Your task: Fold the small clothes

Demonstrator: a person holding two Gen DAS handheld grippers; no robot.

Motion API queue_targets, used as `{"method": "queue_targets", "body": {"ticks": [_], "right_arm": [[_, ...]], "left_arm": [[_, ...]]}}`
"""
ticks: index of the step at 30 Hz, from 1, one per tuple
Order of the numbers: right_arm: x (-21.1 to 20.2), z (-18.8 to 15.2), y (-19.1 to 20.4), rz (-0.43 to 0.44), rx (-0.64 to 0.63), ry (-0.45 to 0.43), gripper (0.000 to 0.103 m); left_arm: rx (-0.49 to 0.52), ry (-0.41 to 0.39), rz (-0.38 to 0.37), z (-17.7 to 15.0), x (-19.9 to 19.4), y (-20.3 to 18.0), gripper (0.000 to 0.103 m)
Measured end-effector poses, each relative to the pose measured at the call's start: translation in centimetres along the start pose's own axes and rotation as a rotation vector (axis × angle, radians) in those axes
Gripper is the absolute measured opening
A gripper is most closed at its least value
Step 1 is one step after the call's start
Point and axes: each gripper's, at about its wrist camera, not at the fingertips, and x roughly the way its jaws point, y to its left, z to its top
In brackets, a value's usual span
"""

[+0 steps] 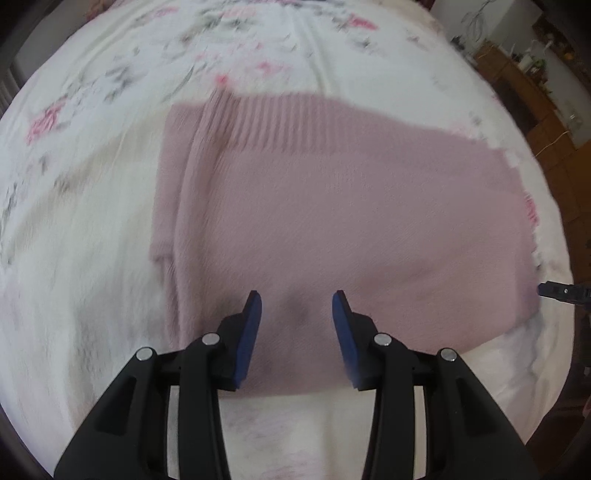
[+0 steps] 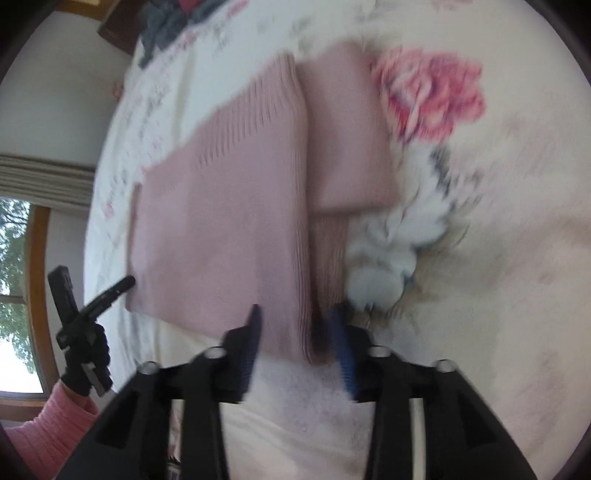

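Observation:
A pink knit sweater [image 1: 332,206] lies folded flat on the floral bedspread [image 1: 92,221], its ribbed hem at the far side. My left gripper [image 1: 297,306] hovers open over the sweater's near edge, with nothing between its blue pads. In the right wrist view the sweater [image 2: 221,221] shows a folded sleeve [image 2: 343,140] laid alongside the body. My right gripper [image 2: 295,315] stands open above the near edge, where the body fold meets the ribbed cuff [image 2: 330,254]. My left gripper [image 2: 94,284], held by a black-gloved hand [image 2: 85,354], has one finger at the sweater's left corner.
A finger of the right gripper [image 1: 554,290] pokes in at the sweater's right side. Wooden furniture [image 1: 535,96] stands beyond the bed's far right. Dark clothes [image 2: 173,22] lie at the bed's far end, and a window [image 2: 14,288] is on the left.

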Motion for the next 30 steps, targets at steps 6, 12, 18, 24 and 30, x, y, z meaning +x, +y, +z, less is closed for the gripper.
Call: {"method": "queue_targets", "body": {"ticks": [6,12,18,24,30], "right_arm": [[0.2,1.7,-2.3,0.045,0.074,-0.015,0.044],[2.1,2.9,-3.9,0.144,0.121,-0.009,0.045],[3.4,3.7,-4.9,0.283,0.192,-0.008,0.057],[3.8,3.8,-5.7,0.306,0.228,-0.013,0.056],[5.3,5.2,-4.9,0.336,0.232,-0.031,0.057]], "left_arm": [[0.007,-0.036,-0.031,2.5,0.5,-2.2,0.042],[-0.037,-0.023,-0.044,3.7,2.3,-2.3,0.042],[-0.075,0.008,-0.038,4.3,4.4,-1.6,0.043],[-0.067,0.009,-0.044,4.4,4.7,-1.4,0.044],[-0.054,0.012,-0.04,4.5,4.9,-1.5,0.045]]}}
